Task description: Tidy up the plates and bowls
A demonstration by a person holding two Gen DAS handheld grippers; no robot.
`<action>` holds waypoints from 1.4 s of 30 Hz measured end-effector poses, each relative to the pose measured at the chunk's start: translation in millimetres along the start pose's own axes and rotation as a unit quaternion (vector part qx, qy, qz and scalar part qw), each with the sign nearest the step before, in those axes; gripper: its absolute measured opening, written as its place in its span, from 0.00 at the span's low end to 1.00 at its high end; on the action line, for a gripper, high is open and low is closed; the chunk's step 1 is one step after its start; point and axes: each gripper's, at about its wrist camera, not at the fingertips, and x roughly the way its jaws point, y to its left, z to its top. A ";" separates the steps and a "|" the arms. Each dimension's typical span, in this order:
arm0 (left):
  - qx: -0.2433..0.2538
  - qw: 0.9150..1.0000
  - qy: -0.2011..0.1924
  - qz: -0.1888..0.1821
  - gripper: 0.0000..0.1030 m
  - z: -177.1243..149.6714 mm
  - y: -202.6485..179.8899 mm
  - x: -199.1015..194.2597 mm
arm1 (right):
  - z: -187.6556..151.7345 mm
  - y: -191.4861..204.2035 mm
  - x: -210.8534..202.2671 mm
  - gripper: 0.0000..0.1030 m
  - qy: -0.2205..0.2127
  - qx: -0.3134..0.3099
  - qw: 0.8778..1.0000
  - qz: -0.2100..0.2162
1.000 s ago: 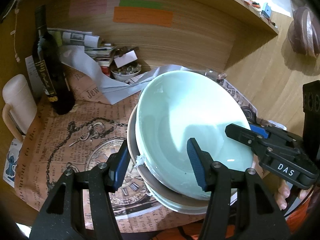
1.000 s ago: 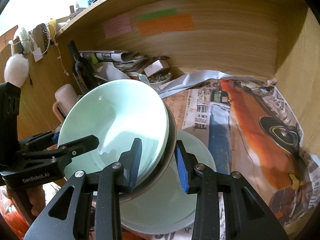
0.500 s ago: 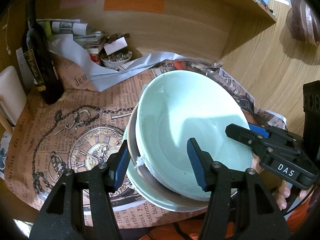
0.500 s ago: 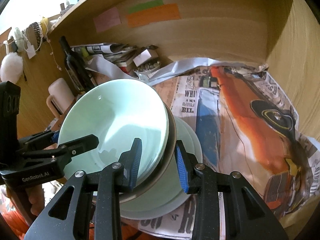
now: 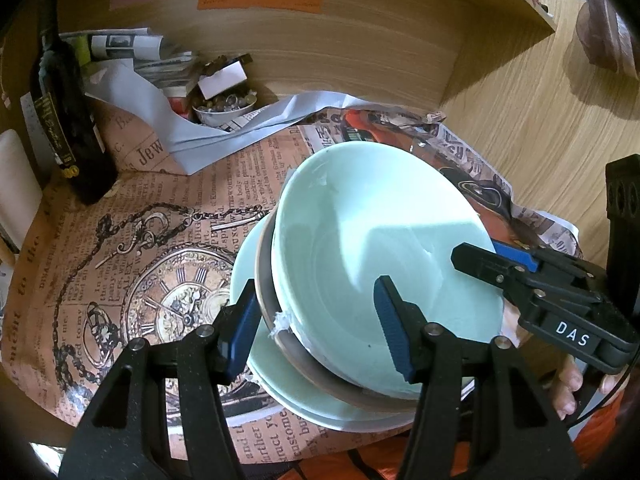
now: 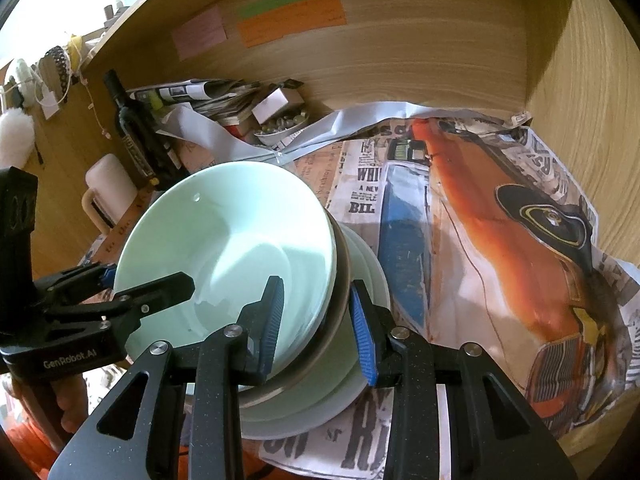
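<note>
A pale green bowl (image 5: 384,248) (image 6: 228,240) sits nested in a brown-rimmed bowl (image 5: 320,372) (image 6: 340,280). Both grippers hold this stack by opposite rims. My left gripper (image 5: 316,328) is shut on the left rim, one pad inside the green bowl and one outside the brown one. My right gripper (image 6: 316,328) is shut on the right rim in the same way. Each gripper also shows in the other's view: the right gripper (image 5: 520,276) and the left gripper (image 6: 120,300). Directly beneath the stack a pale green plate (image 5: 248,264) (image 6: 312,412) lies on the paper-lined shelf. Whether the stack touches it is hidden.
A dark wine bottle (image 5: 68,120) (image 6: 136,140) and a white mug (image 5: 16,184) (image 6: 108,188) stand at the left. A small bowl of trinkets (image 5: 224,108) (image 6: 280,128) and piled newspapers sit at the back. Wooden walls close the back and right of the shelf.
Both grippers have sunk with the bowl stack and moved further into the shelf. More of the plate under the stack now shows. Neither grip has changed.
</note>
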 end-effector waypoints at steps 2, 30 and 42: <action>0.001 1.000 -0.001 0.000 0.55 0.5 0.4 0.5 | -0.4 -0.3 0.6 0.30 -0.001 -0.004 1.000 -0.001; 0.031 0.970 -0.232 0.069 0.70 -3.3 -32.7 -109.1 | 3.5 31.8 -98.6 0.69 -0.207 -0.047 0.977 0.005; 0.038 0.950 -0.300 0.081 0.98 -19.2 -42.7 -141.7 | -4.9 41.0 -116.1 0.84 -0.249 -0.054 0.967 0.003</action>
